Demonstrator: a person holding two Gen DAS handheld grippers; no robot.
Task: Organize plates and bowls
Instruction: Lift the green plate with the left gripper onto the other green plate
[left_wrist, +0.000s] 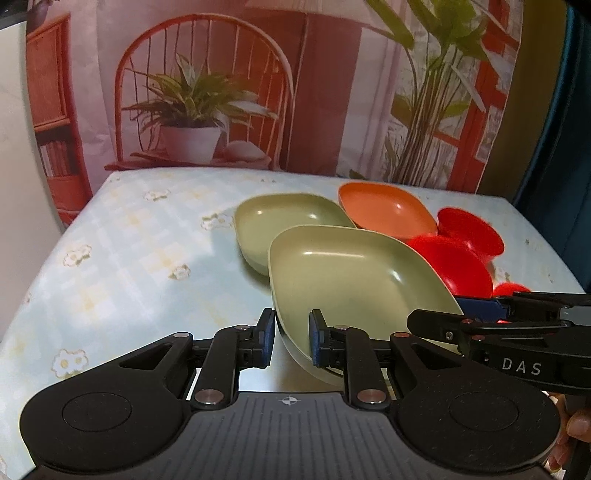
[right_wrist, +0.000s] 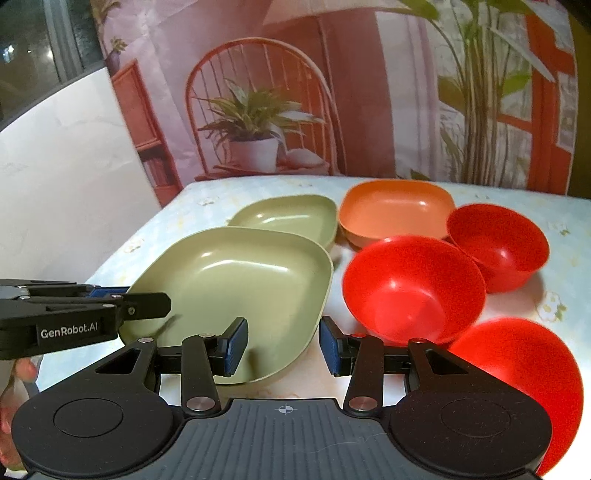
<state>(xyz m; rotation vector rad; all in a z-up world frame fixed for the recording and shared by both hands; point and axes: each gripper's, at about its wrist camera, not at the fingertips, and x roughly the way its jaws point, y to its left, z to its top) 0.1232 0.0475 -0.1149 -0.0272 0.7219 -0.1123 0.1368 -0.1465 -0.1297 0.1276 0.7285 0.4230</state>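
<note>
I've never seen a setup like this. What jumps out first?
Three bright red bowls cluster on the right of the flowered tablecloth. Beside them sit two green plates and an orange plate further back. The left hand-held gripper straddles the near green plate's rim, while the right hand-held gripper hovers open at that plate's right corner.

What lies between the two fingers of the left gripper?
The near rim of the large green plate lies between the fingers of the left gripper, one finger on either side of it. The left wrist view shows this.
</note>
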